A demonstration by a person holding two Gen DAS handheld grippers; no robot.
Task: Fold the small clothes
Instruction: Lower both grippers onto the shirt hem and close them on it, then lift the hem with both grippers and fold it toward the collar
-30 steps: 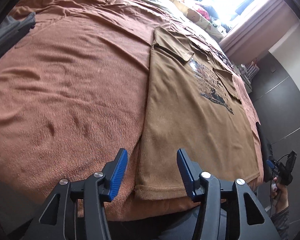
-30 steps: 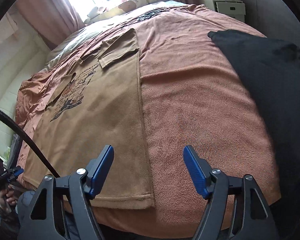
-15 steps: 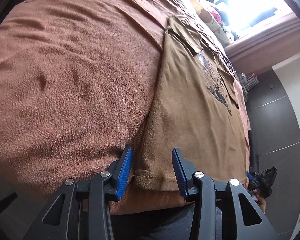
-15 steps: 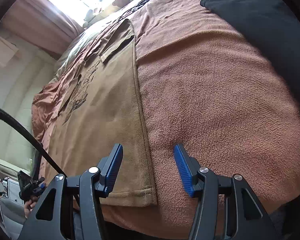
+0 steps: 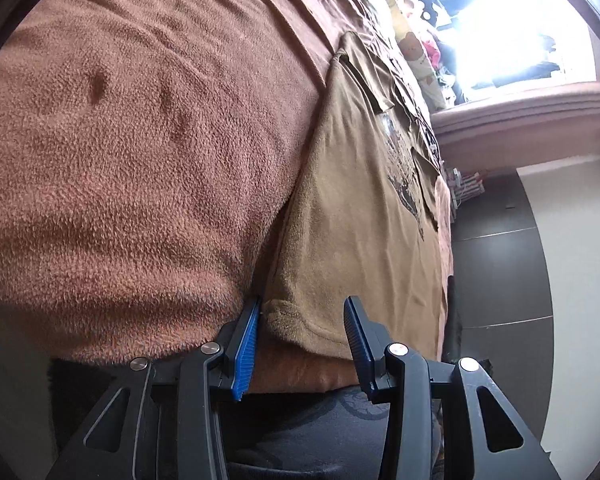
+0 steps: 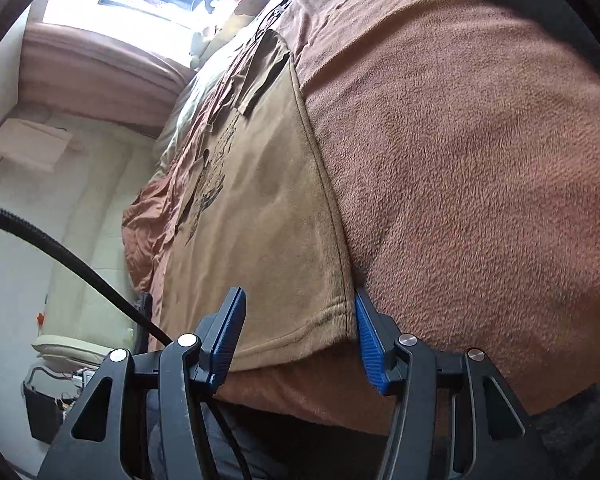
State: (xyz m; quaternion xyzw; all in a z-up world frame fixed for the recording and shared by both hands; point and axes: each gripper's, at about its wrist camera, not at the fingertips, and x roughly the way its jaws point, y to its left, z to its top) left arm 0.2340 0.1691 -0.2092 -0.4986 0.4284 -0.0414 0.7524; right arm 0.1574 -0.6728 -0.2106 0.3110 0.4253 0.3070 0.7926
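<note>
We have one tan shirt [image 5: 352, 208] lying flat on the brown blanket [image 5: 132, 152] that covers the bed, sleeves already turned in, its hem at the near edge of the bed.

The left hand-held gripper [image 5: 300, 340] has its jaws apart around the shirt's near left corner, the left blue pad just beside the shirt's side edge where it meets the blanket. The right hand-held gripper [image 6: 298, 332] also has its jaws apart, straddling the near right corner of the same shirt [image 6: 260, 220], with its right pad close against the side edge.

What could go wrong, as we judge it:
- The outer pads sit in the fuzzy pile next to the shirt, so closing may pinch blanket along with hem and drag the bedding up.
- A bite on the top layer only would let the folded-in layers slide open as we lift.
- Uneven grips at the two corners would skew the fold.

Count: one shirt, one blanket, two hand-held grippers, one black cable [image 6: 60, 248] left of the shirt.
</note>
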